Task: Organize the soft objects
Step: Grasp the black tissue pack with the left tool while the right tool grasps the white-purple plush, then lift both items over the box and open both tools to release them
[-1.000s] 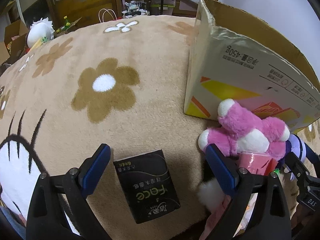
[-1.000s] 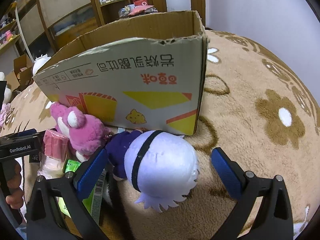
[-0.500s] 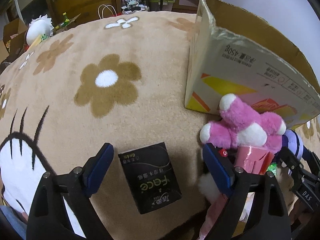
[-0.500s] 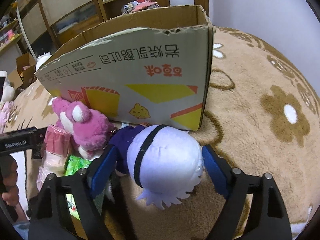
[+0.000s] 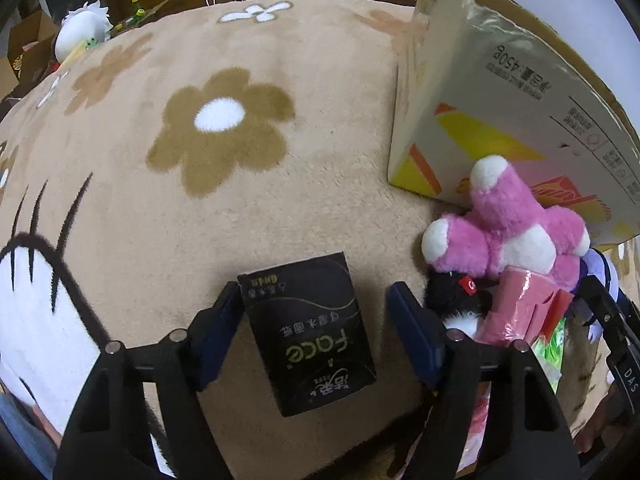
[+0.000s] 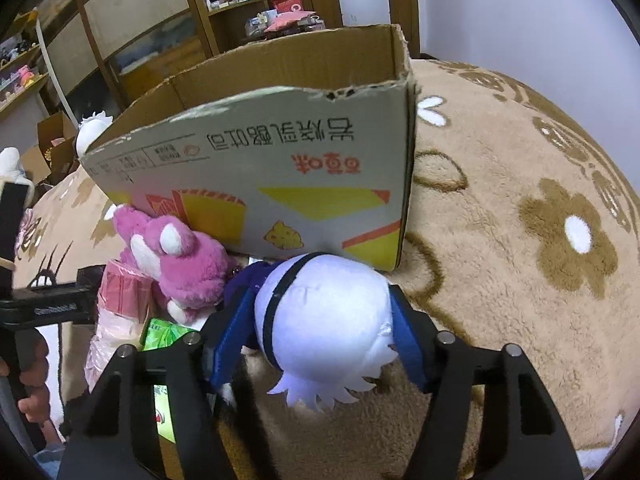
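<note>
My left gripper straddles a black tissue pack lying on the beige flowered blanket; its left pad touches the pack, the right pad stands a little off. My right gripper is shut on a white-haired plush doll with a purple body, right in front of the open cardboard box. A pink plush bear leans on the box; it also shows in the right wrist view.
Pink packets and a green packet lie left of the doll. A black-and-white plush sits under the bear. Another white plush lies at the blanket's far left edge. Wooden shelves stand behind.
My left gripper has narrowed around the tissue pack. My right gripper has closed from wide open onto the white-haired doll's head.
</note>
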A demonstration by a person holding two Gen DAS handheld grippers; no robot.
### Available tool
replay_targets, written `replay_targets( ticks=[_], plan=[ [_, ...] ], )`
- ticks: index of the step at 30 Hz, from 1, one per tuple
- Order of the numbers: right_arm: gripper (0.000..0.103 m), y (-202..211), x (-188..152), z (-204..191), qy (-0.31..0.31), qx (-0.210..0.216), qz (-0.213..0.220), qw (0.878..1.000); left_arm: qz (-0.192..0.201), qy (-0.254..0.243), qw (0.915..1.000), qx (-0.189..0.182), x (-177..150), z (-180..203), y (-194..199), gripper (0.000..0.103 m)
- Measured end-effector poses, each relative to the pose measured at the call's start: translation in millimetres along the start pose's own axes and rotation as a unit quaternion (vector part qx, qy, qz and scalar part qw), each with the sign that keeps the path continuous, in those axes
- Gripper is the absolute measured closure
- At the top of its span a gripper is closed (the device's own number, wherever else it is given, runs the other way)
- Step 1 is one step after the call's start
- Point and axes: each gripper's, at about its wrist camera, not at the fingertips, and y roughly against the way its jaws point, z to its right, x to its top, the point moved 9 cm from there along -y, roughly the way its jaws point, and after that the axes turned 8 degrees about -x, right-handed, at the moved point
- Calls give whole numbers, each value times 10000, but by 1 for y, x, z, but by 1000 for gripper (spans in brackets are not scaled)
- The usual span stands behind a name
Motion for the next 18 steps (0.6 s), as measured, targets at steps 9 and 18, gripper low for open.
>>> replay_targets(
  ticks=[9,18],
  plan=[
    [39,6,2,-2,58,-28,114,9999,141,196,9997,87,-1,-8,8,54],
    [39,30,13,0,74,-54,410,9991,691,-189,9972,222,9,7,38,55]
  ],
)
